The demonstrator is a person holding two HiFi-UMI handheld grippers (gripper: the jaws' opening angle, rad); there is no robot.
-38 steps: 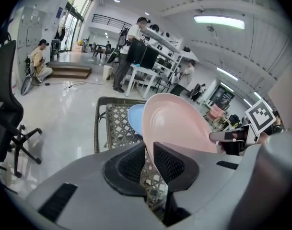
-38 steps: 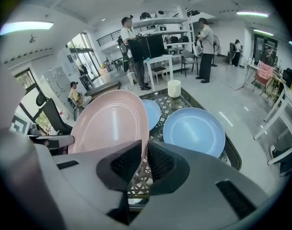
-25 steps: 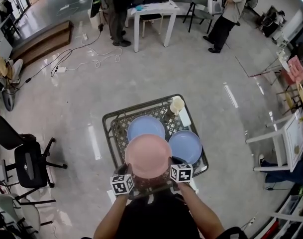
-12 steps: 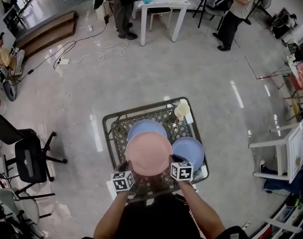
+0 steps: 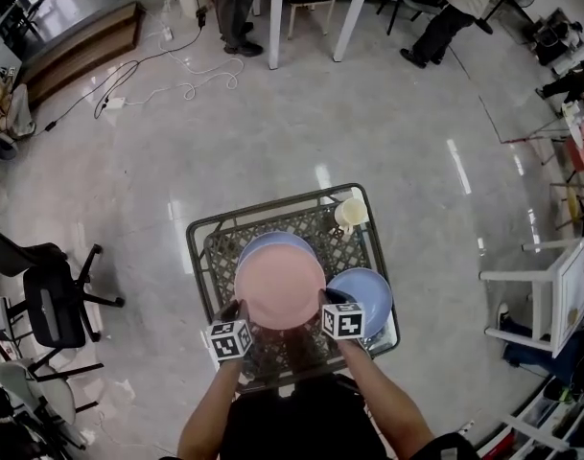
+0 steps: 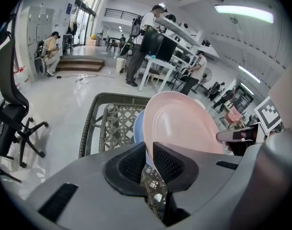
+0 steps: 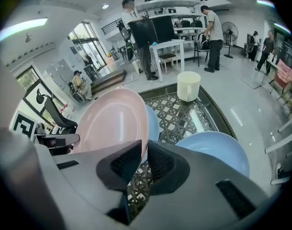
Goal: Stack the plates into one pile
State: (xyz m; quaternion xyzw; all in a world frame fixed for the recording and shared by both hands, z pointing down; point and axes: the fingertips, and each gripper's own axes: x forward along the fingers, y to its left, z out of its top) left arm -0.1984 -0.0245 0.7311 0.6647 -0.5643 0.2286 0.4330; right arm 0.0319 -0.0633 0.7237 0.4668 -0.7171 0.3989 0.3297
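1 pink plate [image 5: 279,286], opposite rims pinched by left tool [image 5: 236,308], right tool [image 5: 322,299].

The pink plate [image 5: 280,288], round and plain, is face up, its near rim pinched between the left tongs [image 5: 237,309] and the right tongs [image 5: 324,301]. It covers most of a blue plate [image 5: 272,241], whose far edge alone shows; whether they touch is unclear. A second blue plate [image 5: 370,290] lies just right of them on the lattice table [image 5: 322,226].
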